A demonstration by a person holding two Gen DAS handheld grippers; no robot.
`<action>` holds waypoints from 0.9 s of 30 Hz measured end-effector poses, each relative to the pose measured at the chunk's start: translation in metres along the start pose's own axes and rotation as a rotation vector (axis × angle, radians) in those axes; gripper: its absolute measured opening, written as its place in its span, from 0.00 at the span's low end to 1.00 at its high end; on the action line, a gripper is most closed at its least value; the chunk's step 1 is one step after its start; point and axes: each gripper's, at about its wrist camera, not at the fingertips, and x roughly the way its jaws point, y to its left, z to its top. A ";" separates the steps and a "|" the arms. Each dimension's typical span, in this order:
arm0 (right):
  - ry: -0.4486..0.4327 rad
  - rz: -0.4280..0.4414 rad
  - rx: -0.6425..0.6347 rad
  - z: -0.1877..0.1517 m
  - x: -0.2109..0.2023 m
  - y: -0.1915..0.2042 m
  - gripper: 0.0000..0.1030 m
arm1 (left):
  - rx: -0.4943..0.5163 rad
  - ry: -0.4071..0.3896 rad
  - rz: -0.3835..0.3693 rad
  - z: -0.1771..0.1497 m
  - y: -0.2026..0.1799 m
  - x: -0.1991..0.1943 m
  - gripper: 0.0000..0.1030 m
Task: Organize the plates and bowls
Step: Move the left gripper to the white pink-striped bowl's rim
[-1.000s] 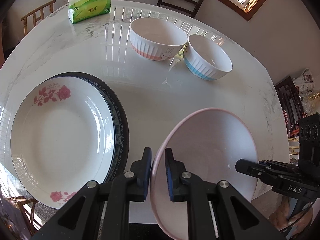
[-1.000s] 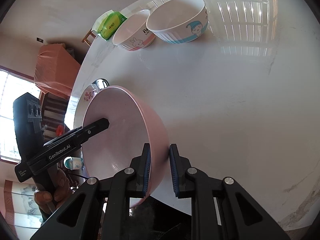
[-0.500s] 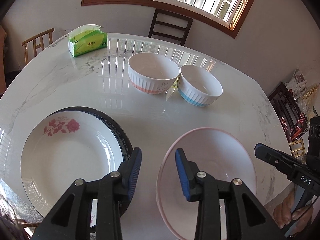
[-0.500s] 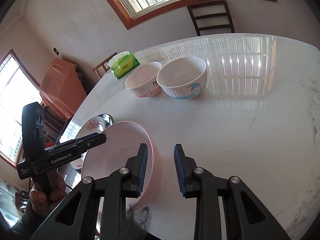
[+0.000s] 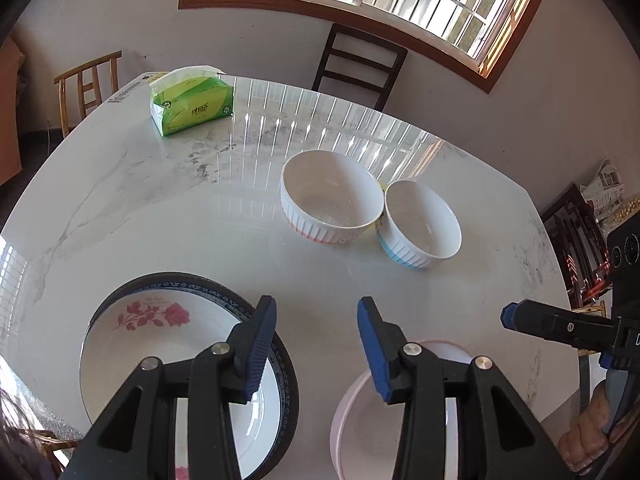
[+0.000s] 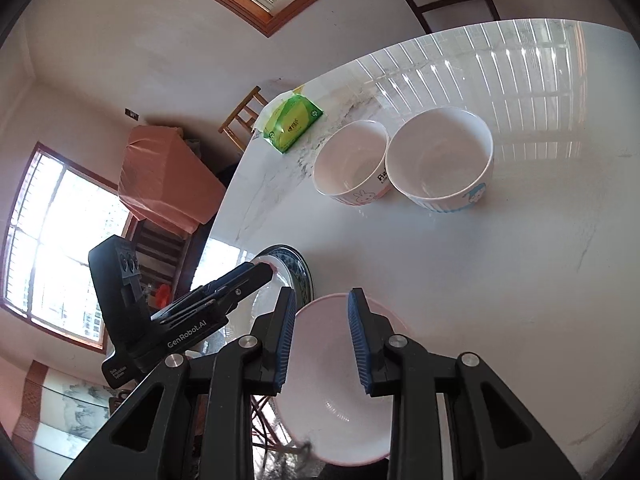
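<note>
White marble counter (image 5: 168, 216), sunlit, window behind. Left fingers (image 5: 316, 344) are spread with only bare counter in the gap, and they're opening; they grip nothing. Right fingers (image 6: 322, 336) stand parted too, empty, hanging above the pink bowl (image 6: 340, 384) without touching its rim.

Pink bowl sits upright by itself on the near edge of the counter, released (both grippers clear of it). Just to its left is the plate stack: rose plate (image 5: 160, 344) nested on the blue-rimmed plate (image 5: 286, 376), so plates look done.

Farther back, two white ribbed bowls sit side by side, rims touching or nearly: the rabbit bowl with pink band (image 5: 332, 196) and the smaller-looking one with blue band (image 5: 420, 224). Neither is stacked. Green tissue pack (image 5: 192, 100) at the far corner, not part of the job.

My read: roughly halfway. Left to do is nesting the three bowls into one pile, likely rabbit and blue-band first, and whether the pink one fits is unclear from here.
</note>
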 end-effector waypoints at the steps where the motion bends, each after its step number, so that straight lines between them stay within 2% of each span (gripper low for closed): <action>1: 0.010 -0.006 0.016 0.007 0.006 0.001 0.26 | 0.001 0.005 0.010 0.007 0.001 0.003 0.42; 5: 0.038 -0.056 0.056 0.031 0.035 0.004 0.26 | 0.003 0.013 0.017 0.031 0.004 0.014 0.42; 9: 0.077 -0.056 0.157 0.048 0.067 -0.005 0.26 | -0.003 0.037 0.026 0.057 0.012 0.034 0.42; 14: 0.078 -0.083 0.226 0.063 0.097 -0.015 0.26 | -0.030 0.085 0.013 0.086 0.028 0.069 0.42; 16: 0.078 -0.106 0.255 0.068 0.107 -0.019 0.26 | -0.034 0.100 0.030 0.095 0.033 0.083 0.42; 27: 0.061 -0.177 0.358 0.083 0.133 -0.034 0.26 | 0.013 0.129 0.047 0.117 0.033 0.128 0.42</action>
